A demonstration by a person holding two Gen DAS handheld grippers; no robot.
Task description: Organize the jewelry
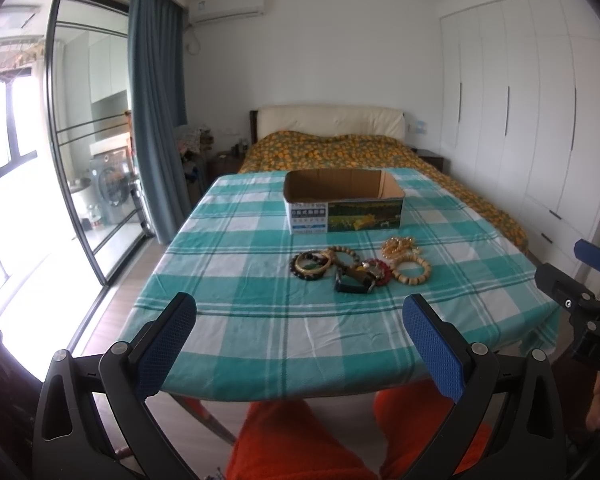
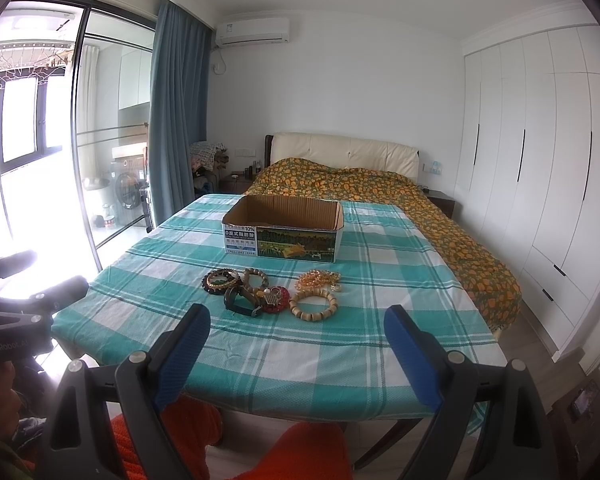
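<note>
A heap of jewelry (image 1: pixel 360 266) (image 2: pixel 272 290) lies on the teal-and-white checked tablecloth (image 1: pixel 240 312) (image 2: pixel 320 352): dark bead bracelets, wooden bead bracelets (image 1: pixel 411 268) (image 2: pixel 313 306), a gold chain (image 1: pixel 398 245) (image 2: pixel 318 279), a red piece and a watch (image 1: pixel 352 286) (image 2: pixel 240 306). Behind the heap stands an open cardboard box (image 1: pixel 342 200) (image 2: pixel 282 232), which looks empty. My left gripper (image 1: pixel 300 312) is open over the table's near edge, well short of the heap. My right gripper (image 2: pixel 298 324) is also open, nothing between its blue pads.
The table stands at the foot of a bed (image 1: pixel 340 148) (image 2: pixel 360 180) with an orange-patterned cover. White wardrobes (image 2: pixel 540 160) line the right side, a glass sliding door (image 1: pixel 88 140) and blue curtain the left. A person's orange-clad knees (image 1: pixel 300 440) are below the table edge.
</note>
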